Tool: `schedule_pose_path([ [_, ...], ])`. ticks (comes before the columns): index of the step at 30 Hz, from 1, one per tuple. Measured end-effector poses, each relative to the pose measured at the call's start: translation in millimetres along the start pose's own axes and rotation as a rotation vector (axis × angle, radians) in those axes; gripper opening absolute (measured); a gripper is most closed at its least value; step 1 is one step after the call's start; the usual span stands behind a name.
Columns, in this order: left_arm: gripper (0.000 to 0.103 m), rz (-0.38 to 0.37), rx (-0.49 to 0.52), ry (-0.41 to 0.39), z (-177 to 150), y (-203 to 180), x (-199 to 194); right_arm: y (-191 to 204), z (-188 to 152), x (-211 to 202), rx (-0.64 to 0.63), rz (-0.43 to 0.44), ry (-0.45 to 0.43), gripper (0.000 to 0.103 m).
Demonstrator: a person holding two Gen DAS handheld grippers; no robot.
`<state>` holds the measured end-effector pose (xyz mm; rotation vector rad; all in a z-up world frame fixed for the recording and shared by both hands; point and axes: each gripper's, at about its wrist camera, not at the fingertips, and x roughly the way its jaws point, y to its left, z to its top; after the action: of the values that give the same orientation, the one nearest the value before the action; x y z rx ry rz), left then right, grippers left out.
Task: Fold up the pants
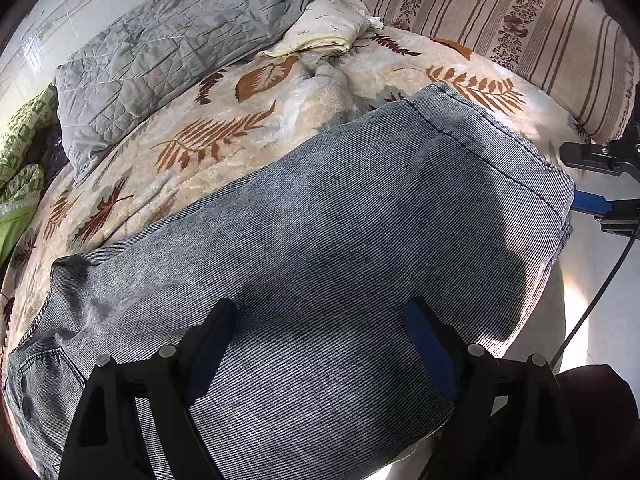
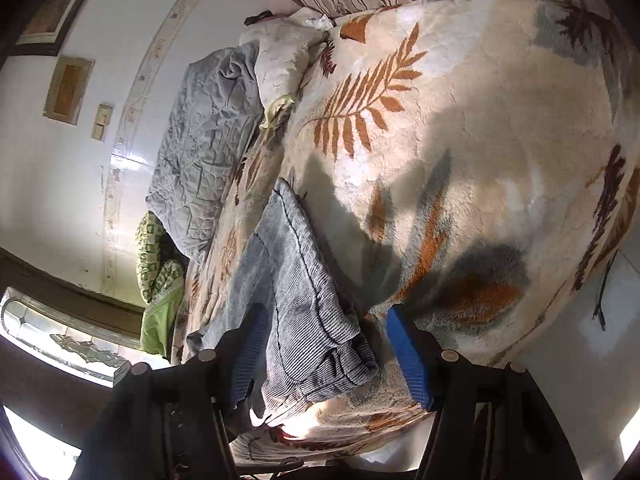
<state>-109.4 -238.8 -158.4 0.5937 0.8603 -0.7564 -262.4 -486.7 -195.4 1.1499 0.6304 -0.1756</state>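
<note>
- Left wrist view: the pants (image 1: 340, 220), in grey-blue striped denim, lie flat along the near edge of the bed (image 1: 248, 152), on a leaf-print blanket. The hem end reaches toward the striped pillow (image 1: 500, 20); the pocket end lies at the lower left.
- Left wrist view: the left gripper (image 1: 320, 344) hovers over the middle of the pants, jaws wide, with nothing pinched between them. The right gripper (image 1: 600, 184) shows at the right border, just beside the hem end.
- Left wrist view: a grey quilt (image 1: 160, 60) lies along the far side of the bed, well apart from the pants.
- Right wrist view: the right gripper (image 2: 324, 344) straddles the bunched hem (image 2: 320, 352) at the near edge of the bed (image 2: 500, 160). Its blue pads (image 2: 408, 356) stand clear of the cloth on both sides: jaws part open, no grip yet.
- Judgement: the step in hand is positioning for a lengthwise fold. The next move calls for closing on all hem layers, then carrying the hem toward the pocket end while the left gripper steadies the middle.
</note>
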Motion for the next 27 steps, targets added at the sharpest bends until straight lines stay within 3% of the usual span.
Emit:
schedule_pose_path([
  [1, 0.086, -0.007, 0.001, -0.003, -1, 1, 0, 3, 0, 6, -0.007, -0.02, 0.013, 0.064],
  [2, 0.086, -0.014, 0.002, -0.008, -3, 2, -1, 6, -1, 10, -0.019, -0.038, 0.016, 0.055],
  [3, 0.086, -0.02, 0.002, -0.012, -4, 3, -1, 10, -3, 12, -0.034, -0.053, 0.003, 0.035],
  [6, 0.086, -0.039, -0.003, -0.023, -6, 5, -2, 22, -7, 12, -0.086, -0.139, -0.025, 0.021],
  [12, 0.086, -0.084, -0.006, -0.033, -9, 11, -5, 39, -16, -10, -0.163, -0.209, -0.076, 0.017],
  [16, 0.086, -0.12, -0.037, -0.024, -7, 21, -11, 30, -19, 4, -0.176, -0.299, -0.035, 0.017],
  [18, 0.086, -0.128, -0.065, -0.024, -5, 32, -16, 28, -17, 5, -0.177, -0.305, -0.032, 0.018],
  [21, 0.086, -0.08, -0.106, -0.047, 0, 58, -25, 35, -7, -1, -0.169, -0.318, -0.031, 0.018],
  [23, 0.086, -0.017, -0.156, -0.066, 2, 84, -31, 47, -1, -9, -0.195, -0.347, -0.084, 0.018],
  [25, 0.086, 0.049, -0.234, -0.065, 4, 119, -34, 60, 5, -17, -0.222, -0.367, -0.144, 0.019],
  [27, 0.086, 0.088, -0.337, -0.049, 2, 159, -33, 73, 9, -14, -0.247, -0.345, -0.147, 0.019],
])
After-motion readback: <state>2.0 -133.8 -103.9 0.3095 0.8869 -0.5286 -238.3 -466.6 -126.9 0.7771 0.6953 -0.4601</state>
